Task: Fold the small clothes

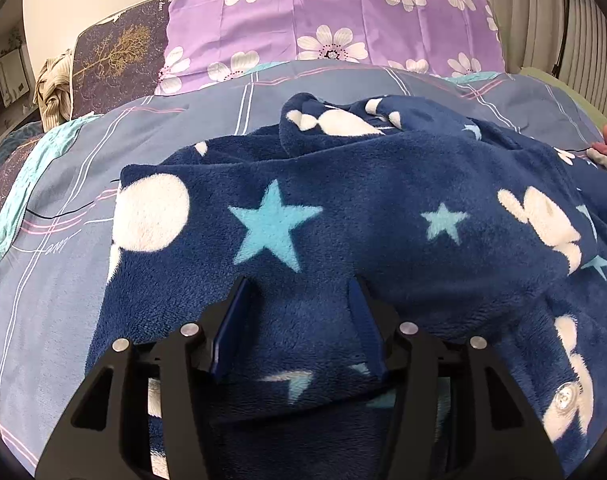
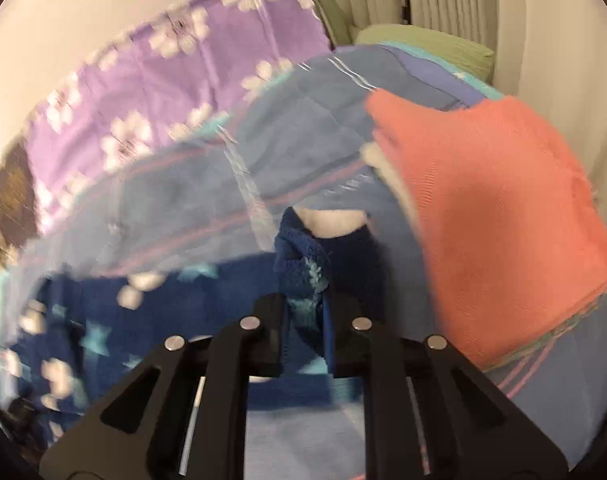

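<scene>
A navy fleece garment (image 1: pixel 343 208) with light-blue stars and white shapes lies rumpled on the bed. My left gripper (image 1: pixel 299 292) is open, its jaws spread wide and resting just over the garment's near part. In the blurred right wrist view, my right gripper (image 2: pixel 307 300) is shut on a bunched edge of the same navy garment (image 2: pixel 303 268) and holds it lifted above the bed. The rest of the garment (image 2: pixel 103 320) trails off to the left on the bed.
The bed has a blue-grey striped cover (image 1: pixel 63 280). A purple flowered pillow (image 1: pixel 335 20) and a dark pillow (image 1: pixel 115 64) stand at the head. A folded coral-orange cloth pile (image 2: pixel 495 208) lies right of my right gripper. A green pillow (image 2: pixel 423 44) lies by the curtain.
</scene>
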Tool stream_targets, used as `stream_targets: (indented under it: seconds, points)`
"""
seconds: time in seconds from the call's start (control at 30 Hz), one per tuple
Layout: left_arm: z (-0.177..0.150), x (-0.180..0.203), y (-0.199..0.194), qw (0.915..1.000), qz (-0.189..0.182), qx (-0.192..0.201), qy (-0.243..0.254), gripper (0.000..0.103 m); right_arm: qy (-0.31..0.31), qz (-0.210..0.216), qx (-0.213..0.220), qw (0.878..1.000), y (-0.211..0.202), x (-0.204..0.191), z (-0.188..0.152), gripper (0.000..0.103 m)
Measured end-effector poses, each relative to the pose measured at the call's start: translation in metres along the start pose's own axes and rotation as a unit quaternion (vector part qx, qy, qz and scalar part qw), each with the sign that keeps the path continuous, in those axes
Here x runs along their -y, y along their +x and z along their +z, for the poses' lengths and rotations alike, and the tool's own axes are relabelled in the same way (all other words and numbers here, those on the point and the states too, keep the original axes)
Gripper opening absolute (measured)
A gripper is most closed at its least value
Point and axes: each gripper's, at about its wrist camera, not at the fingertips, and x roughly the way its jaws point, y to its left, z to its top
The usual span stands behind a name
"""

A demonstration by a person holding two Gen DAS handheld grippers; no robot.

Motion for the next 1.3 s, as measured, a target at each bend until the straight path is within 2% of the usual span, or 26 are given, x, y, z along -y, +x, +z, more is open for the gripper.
stream_targets:
  seconds: [0.07,0.1,0.17,0.27,0.33,0.47,0.57,0.63,0.73,0.8,0.83,0.9,0.97,1.13,1.23,1.27,1.3]
  points:
    - [0.000,0.001,0.000,1.0000,0.005,0.001,0.002,0.055,-0.004,0.064,0.000,0.998,-0.006,-0.028,-0.005,0.013]
    - [0.000,0.001,0.000,1.0000,0.006,0.001,0.002,0.056,-0.023,0.102,0.004,0.994,-0.012,-0.056,-0.011,0.013]
    - [0.000,0.000,0.000,0.9999,0.010,0.002,0.001,0.060,-0.053,0.148,0.009,0.988,-0.018,-0.094,-0.019,0.013]
    - [0.000,-0.002,-0.001,0.9999,0.010,0.001,-0.003,0.061,-0.094,0.237,-0.005,0.967,-0.026,-0.161,-0.042,0.013]
    - [0.000,-0.002,0.000,1.0000,0.009,0.001,-0.004,0.061,-0.134,0.270,-0.020,0.953,-0.024,-0.202,-0.066,0.013]
    - [0.001,-0.003,0.000,1.0000,0.006,0.001,-0.006,0.061,-0.223,0.260,-0.081,0.936,0.007,-0.258,-0.130,0.013]
    - [0.001,-0.004,0.001,0.9999,-0.001,0.001,-0.010,0.062,-0.250,0.237,-0.134,0.929,0.035,-0.262,-0.168,0.014]
    - [0.001,-0.006,0.001,0.9999,-0.007,0.002,-0.014,0.062,-0.258,0.230,-0.146,0.927,0.044,-0.256,-0.182,0.014]
    - [0.002,-0.009,-0.001,0.9994,-0.024,0.005,-0.024,0.062,-0.250,0.246,-0.140,0.926,0.040,-0.249,-0.186,0.016]
    - [0.006,-0.017,-0.009,0.9959,-0.075,0.009,-0.051,0.062,-0.244,0.260,-0.138,0.924,0.038,-0.245,-0.187,0.022]
    - [0.010,-0.022,-0.015,0.9891,-0.121,0.010,-0.083,0.062,-0.242,0.263,-0.137,0.924,0.038,-0.242,-0.188,0.022]
    - [0.018,-0.021,-0.025,0.9764,-0.179,0.013,-0.120,0.062,-0.236,0.265,-0.139,0.924,0.042,-0.237,-0.191,0.022]
    - [0.030,-0.004,-0.033,0.9680,-0.221,0.010,-0.118,0.062,-0.232,0.270,-0.138,0.924,0.042,-0.234,-0.191,0.023]
    - [0.048,0.064,-0.019,0.9671,-0.246,-0.043,-0.047,0.062,-0.221,0.286,-0.132,0.923,0.036,-0.225,-0.193,0.030]
    - [0.050,0.089,0.002,0.9571,-0.273,-0.083,-0.049,0.062,-0.209,0.294,-0.138,0.922,0.038,-0.220,-0.192,0.030]
    - [0.049,0.095,0.008,0.9573,-0.271,-0.086,-0.053,0.062,-0.204,0.298,-0.141,0.922,0.039,-0.219,-0.192,0.030]
    - [0.049,0.098,0.010,0.9573,-0.270,-0.088,-0.055,0.057,-0.202,0.300,-0.142,0.921,0.039,-0.218,-0.192,0.030]
